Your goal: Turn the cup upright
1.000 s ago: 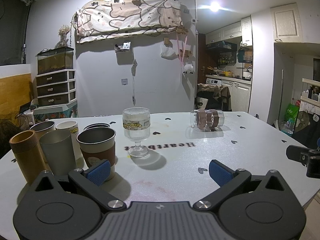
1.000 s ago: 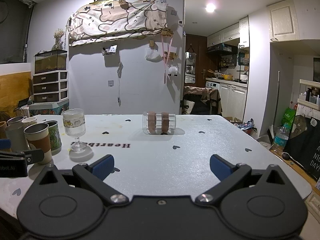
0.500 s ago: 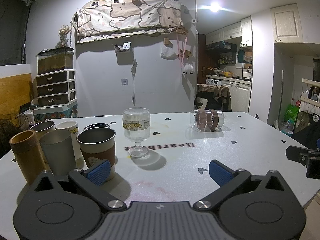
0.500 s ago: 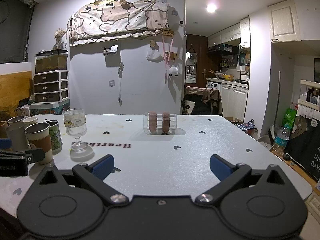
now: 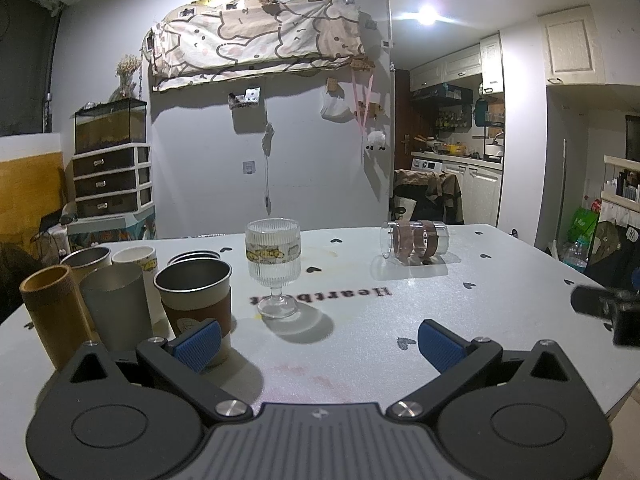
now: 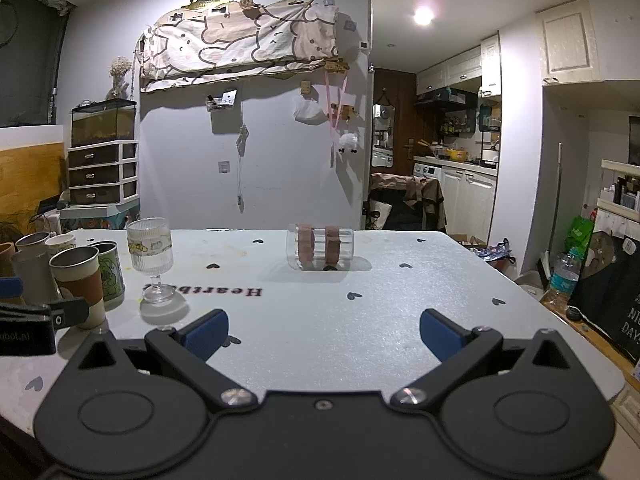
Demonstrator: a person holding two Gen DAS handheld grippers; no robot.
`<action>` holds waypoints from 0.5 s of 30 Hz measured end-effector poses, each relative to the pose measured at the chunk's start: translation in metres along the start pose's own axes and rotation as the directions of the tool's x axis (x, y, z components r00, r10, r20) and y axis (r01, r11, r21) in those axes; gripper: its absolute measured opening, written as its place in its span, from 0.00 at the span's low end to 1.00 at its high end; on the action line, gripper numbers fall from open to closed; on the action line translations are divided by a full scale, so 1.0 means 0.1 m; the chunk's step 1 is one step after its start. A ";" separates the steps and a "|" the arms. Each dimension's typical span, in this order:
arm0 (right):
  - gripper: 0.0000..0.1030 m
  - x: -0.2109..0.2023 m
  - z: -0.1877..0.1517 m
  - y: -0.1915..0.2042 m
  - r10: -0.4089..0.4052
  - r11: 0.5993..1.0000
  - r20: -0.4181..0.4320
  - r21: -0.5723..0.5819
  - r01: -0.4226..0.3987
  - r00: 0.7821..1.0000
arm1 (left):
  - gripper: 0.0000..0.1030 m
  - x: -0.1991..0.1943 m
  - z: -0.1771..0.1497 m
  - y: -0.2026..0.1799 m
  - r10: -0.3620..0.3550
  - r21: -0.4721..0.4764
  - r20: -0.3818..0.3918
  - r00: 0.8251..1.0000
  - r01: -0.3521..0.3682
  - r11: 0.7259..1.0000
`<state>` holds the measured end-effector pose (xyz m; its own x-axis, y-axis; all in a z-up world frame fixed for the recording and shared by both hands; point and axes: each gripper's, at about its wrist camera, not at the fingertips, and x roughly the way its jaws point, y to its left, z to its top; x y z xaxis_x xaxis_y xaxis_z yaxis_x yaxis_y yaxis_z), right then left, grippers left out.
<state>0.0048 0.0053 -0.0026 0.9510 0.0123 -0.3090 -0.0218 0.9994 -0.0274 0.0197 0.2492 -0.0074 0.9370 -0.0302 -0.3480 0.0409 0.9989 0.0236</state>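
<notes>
A clear glass cup with two brown bands (image 5: 416, 242) lies on its side on the white table, far right of centre; in the right wrist view it (image 6: 320, 246) lies straight ahead. My left gripper (image 5: 318, 344) is open and empty, low over the near table. My right gripper (image 6: 322, 332) is open and empty, well short of the lying cup. Each gripper shows at the edge of the other's view.
A ribbed stemmed glass (image 5: 274, 268) stands upright ahead of the left gripper. Several upright cups (image 5: 192, 300) cluster at the left, close to the left finger. The white table (image 6: 380, 320) has heart marks and its edge drops off at the right.
</notes>
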 end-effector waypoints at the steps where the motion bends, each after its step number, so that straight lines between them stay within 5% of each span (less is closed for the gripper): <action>1: 1.00 0.03 0.03 0.00 0.010 1.000 -0.001 -0.005 -0.010 1.000 | 1.00 0.01 0.00 -0.01 0.000 0.004 0.001 1.000 0.000 1.000; 8: 1.00 0.36 0.53 -0.06 0.014 0.999 0.031 -0.030 -0.013 0.999 | 1.00 0.11 -0.04 0.04 -0.008 0.023 0.018 1.000 0.007 1.000; 15: 1.00 1.16 1.13 -0.23 0.006 0.995 -0.056 0.099 -0.001 0.998 | 1.00 0.31 -0.02 0.18 0.003 0.004 0.007 1.000 -0.003 1.000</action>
<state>0.1500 -0.0129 0.0695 0.9320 0.0167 -0.3620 0.0081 0.9977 0.0670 0.0493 0.2667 -0.0196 0.9396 -0.0279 -0.3410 0.0400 0.9988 0.0284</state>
